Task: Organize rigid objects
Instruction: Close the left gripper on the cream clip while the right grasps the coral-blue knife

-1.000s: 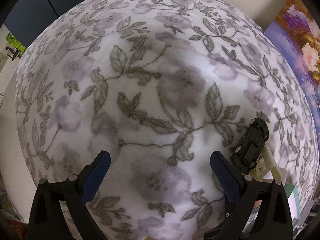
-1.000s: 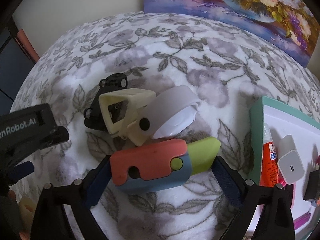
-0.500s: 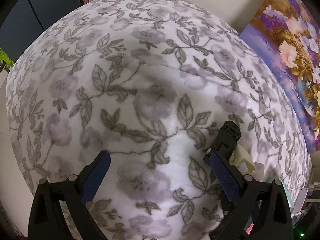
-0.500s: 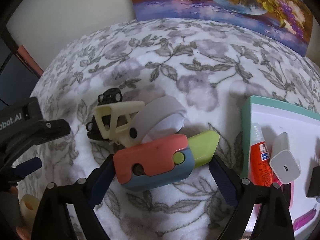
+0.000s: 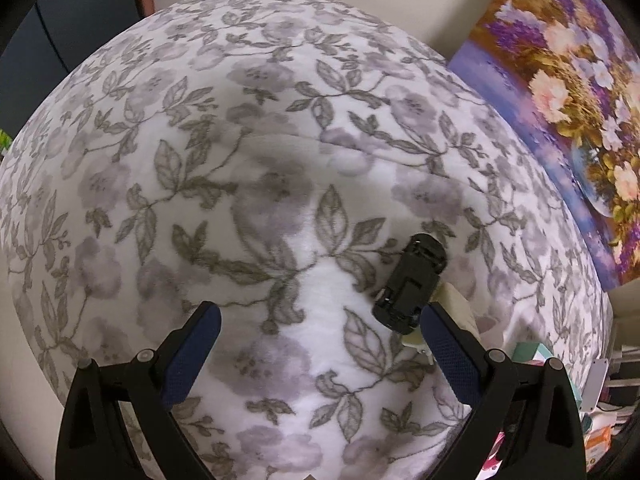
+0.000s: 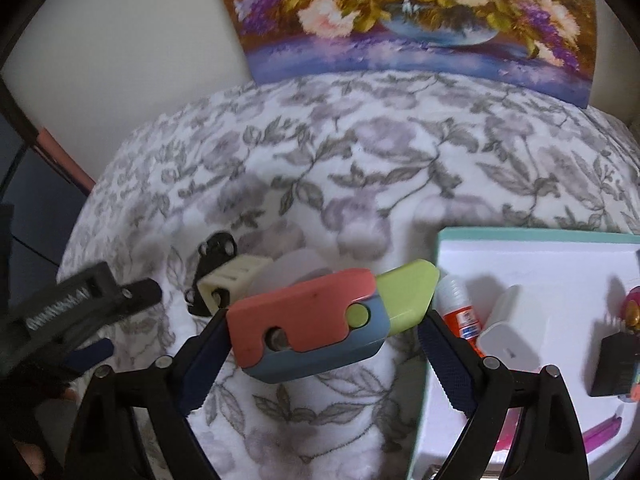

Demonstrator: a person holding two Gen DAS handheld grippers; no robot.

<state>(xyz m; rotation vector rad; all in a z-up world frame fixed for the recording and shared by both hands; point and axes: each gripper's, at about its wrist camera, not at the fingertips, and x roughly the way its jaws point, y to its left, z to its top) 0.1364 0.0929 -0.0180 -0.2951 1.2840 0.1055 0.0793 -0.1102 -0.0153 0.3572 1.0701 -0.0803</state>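
- compared with a second earlier, the right tool (image 6: 322,354) had risen and swung toward the tray (image 6: 536,242), with the toy knife (image 6: 316,322) carried along between its pads and the painting (image 6: 404,12) filling more of the top of its view.
- the right tool gripped the toy knife by its coral and blue handle; the left pad pressed on the handle's end, while contact at the right pad, near the lime-green blade, was hard to tell.
- the toy knife hung lifted above the flower-patterned blanket (image 6: 360,168), its blade tip just beside the tray's near corner.
- behind it, on the blanket, lay a cream plastic frame (image 6: 228,280), a black toy car (image 6: 214,254) and a pale round piece (image 6: 298,268), all touching in one cluster.
- inside the tray lay a glue bottle (image 6: 456,306) with an orange label, a white charger (image 6: 510,326) and a black block (image 6: 618,366).
- the left tool (image 5: 316,342) was open, nothing between its blue pads, hovering over bare blanket.
- in the left wrist view the black toy car (image 5: 414,290) sat just beside the left tool's right finger (image 5: 450,352), apart from it as far as could be seen.
- the left tool showed blurred at the left edge of the right wrist view.
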